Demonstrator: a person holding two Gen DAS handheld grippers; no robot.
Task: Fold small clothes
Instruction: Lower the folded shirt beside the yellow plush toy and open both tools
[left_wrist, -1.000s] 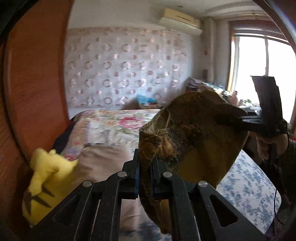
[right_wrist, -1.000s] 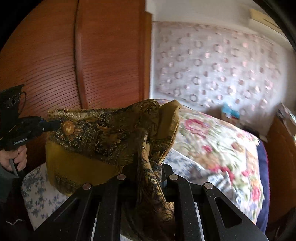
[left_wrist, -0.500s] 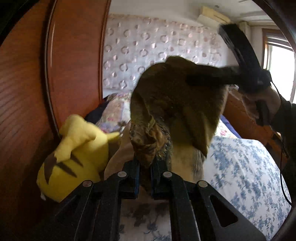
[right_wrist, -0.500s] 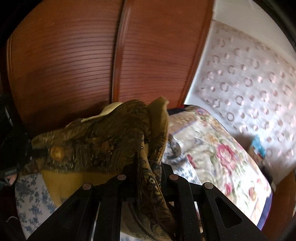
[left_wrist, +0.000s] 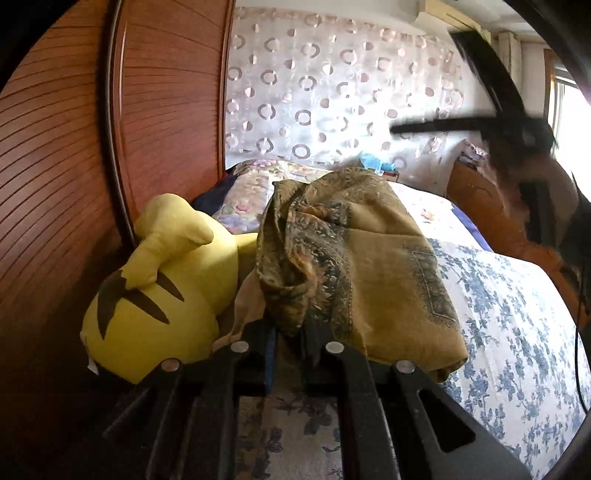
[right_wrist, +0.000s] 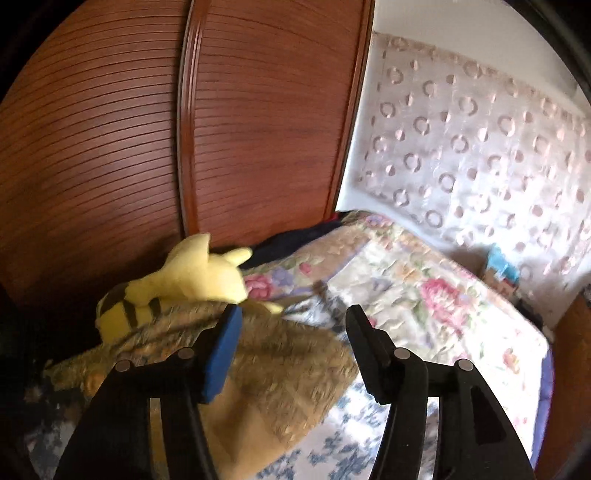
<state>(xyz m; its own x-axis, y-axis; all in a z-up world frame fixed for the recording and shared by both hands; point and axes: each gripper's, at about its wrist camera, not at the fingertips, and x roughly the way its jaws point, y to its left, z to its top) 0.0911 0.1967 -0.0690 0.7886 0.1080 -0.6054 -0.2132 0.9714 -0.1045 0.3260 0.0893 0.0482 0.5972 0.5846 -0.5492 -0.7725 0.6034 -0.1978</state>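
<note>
Left gripper, at the bottom centre of its own view, pinches a bunched corner of the mustard-gold paisley-patterned cloth between nearly closed black jaws. Most of that cloth lies in a loose heap on the blue-and-white floral bedsheet, mid-frame, its left edge touching a yellow plush toy with dark brown stripes that leans against the reddish-brown slatted wooden headboard.

Right gripper has just been opening — its jaws, one faced with a blue pad, stand wide apart with nothing between them, hovering above the cloth at the lower left of the right wrist view. In the left wrist view it shows blurred in the upper right, held by a hand and clear of the fabric.

Behind the heap a pink-flowered quilt covers the far bed, and a sheer curtain with ring motifs fills the upper centre.
</note>
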